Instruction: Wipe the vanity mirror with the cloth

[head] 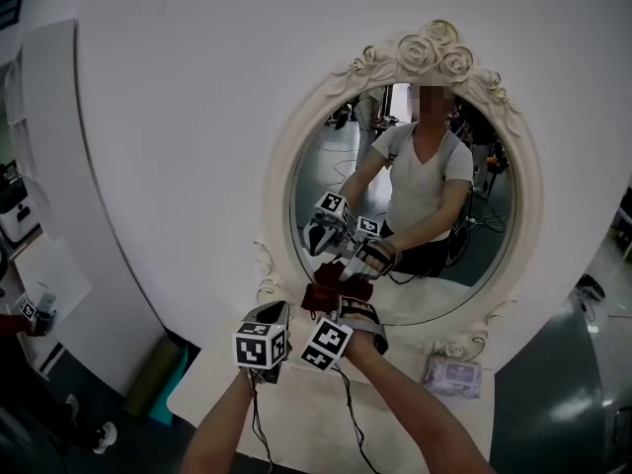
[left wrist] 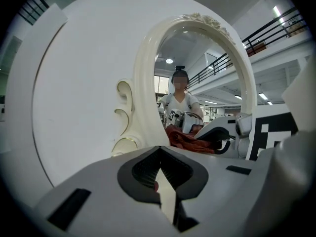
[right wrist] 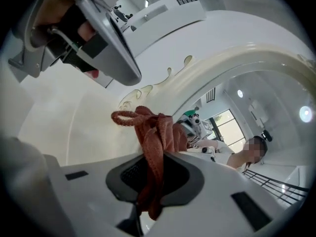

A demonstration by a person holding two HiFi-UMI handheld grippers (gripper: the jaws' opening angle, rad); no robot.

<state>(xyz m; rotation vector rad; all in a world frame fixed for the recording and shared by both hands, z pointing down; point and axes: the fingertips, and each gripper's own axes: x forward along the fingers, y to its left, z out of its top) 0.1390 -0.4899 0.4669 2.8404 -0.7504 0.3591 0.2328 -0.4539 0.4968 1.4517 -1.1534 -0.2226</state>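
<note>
Right claw (right wrist: 150,174) found pinching the dark red cloth (right wrist: 153,132) against the lower left of the vanity mirror (head: 279,166), left claw (left wrist: 159,164) pressed together and empty beside it; wiping judged barely begun, upper glass apparently outstanding.

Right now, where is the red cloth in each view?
Head view: cloth low centre, by the cream mirror frame's bottom rim.
Left gripper view: cloth right of centre, inside the frame's arch.
Right gripper view: cloth centre, clamped by the right gripper.
Shared landmark: the cream mirror frame.
</note>
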